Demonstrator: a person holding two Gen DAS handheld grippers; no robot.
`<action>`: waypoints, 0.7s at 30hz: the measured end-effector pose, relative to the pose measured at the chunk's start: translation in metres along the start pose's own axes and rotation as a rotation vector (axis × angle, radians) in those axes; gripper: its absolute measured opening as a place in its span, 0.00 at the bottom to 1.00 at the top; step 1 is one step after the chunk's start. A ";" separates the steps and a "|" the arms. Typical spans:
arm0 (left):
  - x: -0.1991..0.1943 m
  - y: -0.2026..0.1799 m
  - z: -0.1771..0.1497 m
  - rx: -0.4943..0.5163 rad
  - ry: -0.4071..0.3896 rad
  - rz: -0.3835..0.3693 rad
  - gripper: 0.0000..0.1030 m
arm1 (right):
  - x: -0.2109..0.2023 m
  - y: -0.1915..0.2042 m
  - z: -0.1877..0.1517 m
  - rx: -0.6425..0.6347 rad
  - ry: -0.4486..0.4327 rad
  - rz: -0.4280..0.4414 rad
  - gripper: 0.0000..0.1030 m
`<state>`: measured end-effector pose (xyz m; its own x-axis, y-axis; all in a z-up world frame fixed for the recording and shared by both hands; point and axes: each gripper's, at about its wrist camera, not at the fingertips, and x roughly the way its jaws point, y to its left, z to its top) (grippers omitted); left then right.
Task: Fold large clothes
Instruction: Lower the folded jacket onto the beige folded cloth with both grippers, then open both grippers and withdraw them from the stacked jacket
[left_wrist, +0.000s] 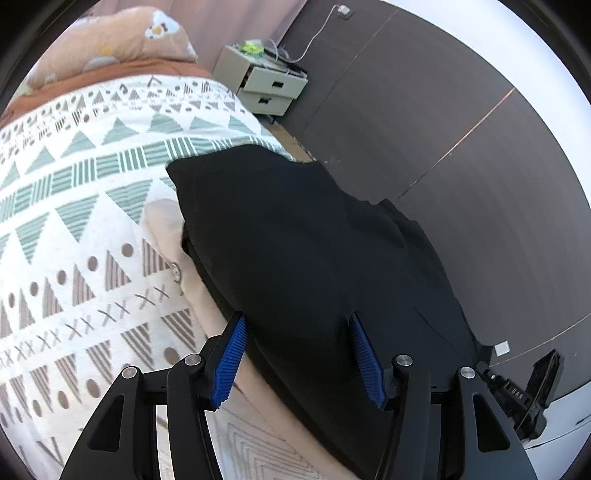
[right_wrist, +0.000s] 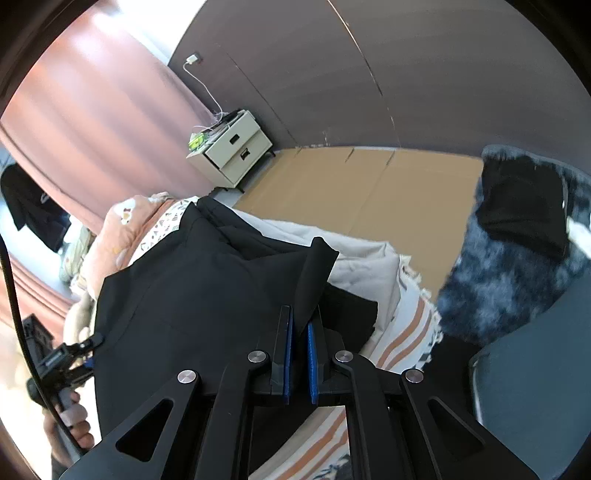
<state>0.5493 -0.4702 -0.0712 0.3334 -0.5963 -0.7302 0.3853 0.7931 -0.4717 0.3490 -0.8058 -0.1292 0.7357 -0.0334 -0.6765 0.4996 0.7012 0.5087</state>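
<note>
A large black garment (left_wrist: 295, 240) lies on the patterned bedspread (left_wrist: 74, 221). My left gripper (left_wrist: 297, 325) is open, its blue pads (left_wrist: 232, 365) spread wide over the near part of the black cloth. In the right wrist view the same black garment (right_wrist: 192, 288) is lifted and draped. My right gripper (right_wrist: 299, 317) is shut on a fold of it, with a corner (right_wrist: 317, 266) standing up above the pads. The left gripper (right_wrist: 62, 362) shows at the lower left, at the garment's other edge.
A white two-drawer nightstand (left_wrist: 269, 85) stands by the dark wall past the bed. A pillow (left_wrist: 122, 40) lies at the bed's head. Brown cardboard (right_wrist: 369, 184) covers the floor. A dark fluffy rug (right_wrist: 498, 266) with black cloth lies right. Pink curtains (right_wrist: 92, 110) hang left.
</note>
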 end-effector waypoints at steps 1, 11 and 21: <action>-0.005 0.000 -0.002 0.010 -0.010 0.003 0.56 | -0.002 0.000 0.001 -0.001 -0.010 -0.004 0.05; -0.022 0.011 -0.012 0.030 0.004 0.015 0.56 | 0.026 -0.027 0.003 0.082 0.017 -0.095 0.04; -0.068 0.009 -0.028 0.081 -0.016 0.053 0.86 | -0.018 -0.011 -0.002 0.074 0.035 -0.099 0.42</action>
<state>0.5065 -0.4192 -0.0400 0.3685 -0.5558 -0.7452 0.4346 0.8116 -0.3904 0.3297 -0.8111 -0.1237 0.6654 -0.0740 -0.7428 0.6024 0.6410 0.4757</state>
